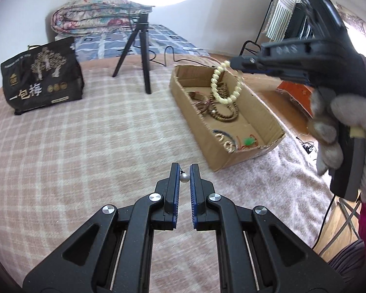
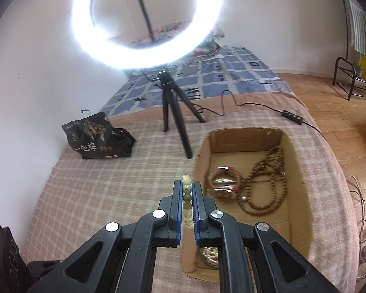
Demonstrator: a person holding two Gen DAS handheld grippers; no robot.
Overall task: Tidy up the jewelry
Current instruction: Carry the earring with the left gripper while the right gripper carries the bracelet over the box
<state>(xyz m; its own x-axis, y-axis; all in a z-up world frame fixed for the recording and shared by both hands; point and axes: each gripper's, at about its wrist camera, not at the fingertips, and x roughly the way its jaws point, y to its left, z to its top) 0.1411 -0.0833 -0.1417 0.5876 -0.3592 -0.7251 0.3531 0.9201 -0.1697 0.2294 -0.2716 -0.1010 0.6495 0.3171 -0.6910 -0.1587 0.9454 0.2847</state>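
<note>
A cardboard box lies on the checked blanket and holds brown bead strings, bangles and small pieces. My right gripper is shut on a cream bead bracelet that hangs above the box; in the right wrist view the beads sit between its fingers, over the box's left wall. My left gripper is shut on a small pearl piece with a thin black cord, held above the blanket in front of the box.
A ring light on a black tripod stands behind the box, its cable running right. A black printed bag sits at the far left. Folded quilts lie at the back. The bed edge drops to wooden floor on the right.
</note>
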